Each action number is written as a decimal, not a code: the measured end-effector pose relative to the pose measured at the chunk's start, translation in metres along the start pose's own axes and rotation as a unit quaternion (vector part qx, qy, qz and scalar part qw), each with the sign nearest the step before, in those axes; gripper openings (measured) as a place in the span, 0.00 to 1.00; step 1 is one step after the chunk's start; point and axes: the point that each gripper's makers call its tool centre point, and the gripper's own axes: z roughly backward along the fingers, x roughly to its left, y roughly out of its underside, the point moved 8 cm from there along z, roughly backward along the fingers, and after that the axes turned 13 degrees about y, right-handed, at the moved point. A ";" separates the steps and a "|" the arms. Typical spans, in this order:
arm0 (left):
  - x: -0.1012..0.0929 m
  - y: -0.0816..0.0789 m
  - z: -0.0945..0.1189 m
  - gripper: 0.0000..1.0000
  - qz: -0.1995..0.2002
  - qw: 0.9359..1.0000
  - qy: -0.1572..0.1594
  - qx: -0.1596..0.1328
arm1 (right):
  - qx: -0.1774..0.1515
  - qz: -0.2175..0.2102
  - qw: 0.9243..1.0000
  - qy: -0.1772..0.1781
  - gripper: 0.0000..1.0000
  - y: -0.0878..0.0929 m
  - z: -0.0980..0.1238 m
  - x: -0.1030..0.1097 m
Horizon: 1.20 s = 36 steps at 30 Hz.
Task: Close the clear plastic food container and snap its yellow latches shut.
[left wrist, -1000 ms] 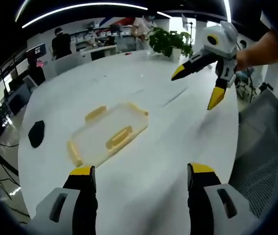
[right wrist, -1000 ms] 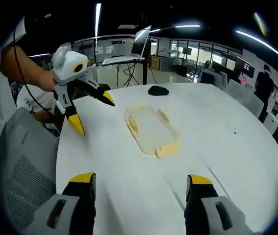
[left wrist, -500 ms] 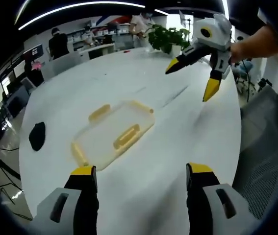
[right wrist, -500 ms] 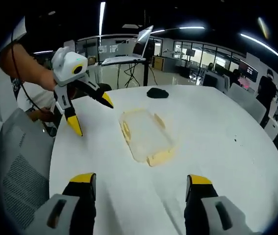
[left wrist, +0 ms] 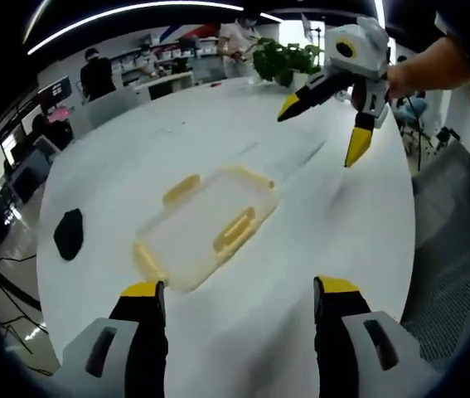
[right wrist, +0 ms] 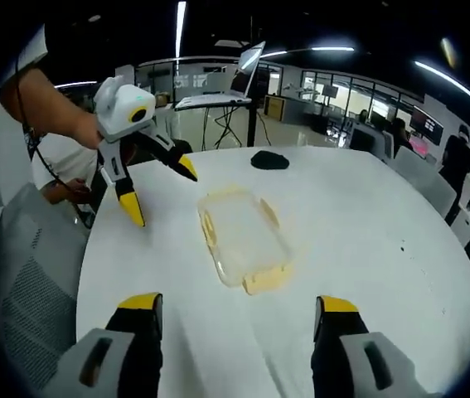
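A clear plastic food container (left wrist: 205, 228) with yellow latches (left wrist: 235, 231) lies flat on the white table (left wrist: 176, 141), its lid on. In the right gripper view the container (right wrist: 241, 239) lies mid-table. My left gripper (left wrist: 235, 298) is open, hovering above the table short of the container, nothing between its yellow-tipped fingers. My right gripper (right wrist: 235, 307) is open too, back from the container. The right gripper (left wrist: 326, 124) enters the left gripper view at upper right, held in a hand, jaws spread. The left gripper (right wrist: 156, 186) shows at upper left of the right gripper view, jaws spread above the table.
A black object (left wrist: 69, 233) lies on the table beyond the container's far end (right wrist: 268, 159). A potted plant (left wrist: 283, 62) stands at the table's far edge. A grey mesh chair (left wrist: 454, 249) stands beside the table. People and desks fill the background.
Both views have shifted a little; the container sits slightly nearer the centre of each. The right gripper has drifted up and left in the left gripper view. Both stay open.
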 end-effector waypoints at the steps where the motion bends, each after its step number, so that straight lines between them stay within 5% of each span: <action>1: 0.001 0.000 0.000 0.71 0.000 1.000 0.000 0.001 | 0.001 0.001 1.000 -0.001 0.74 0.000 -0.001 0.000; 36: 0.038 0.005 -0.005 0.70 -0.030 0.999 0.018 0.041 | 0.011 0.037 0.999 -0.029 0.73 -0.014 -0.037 -0.013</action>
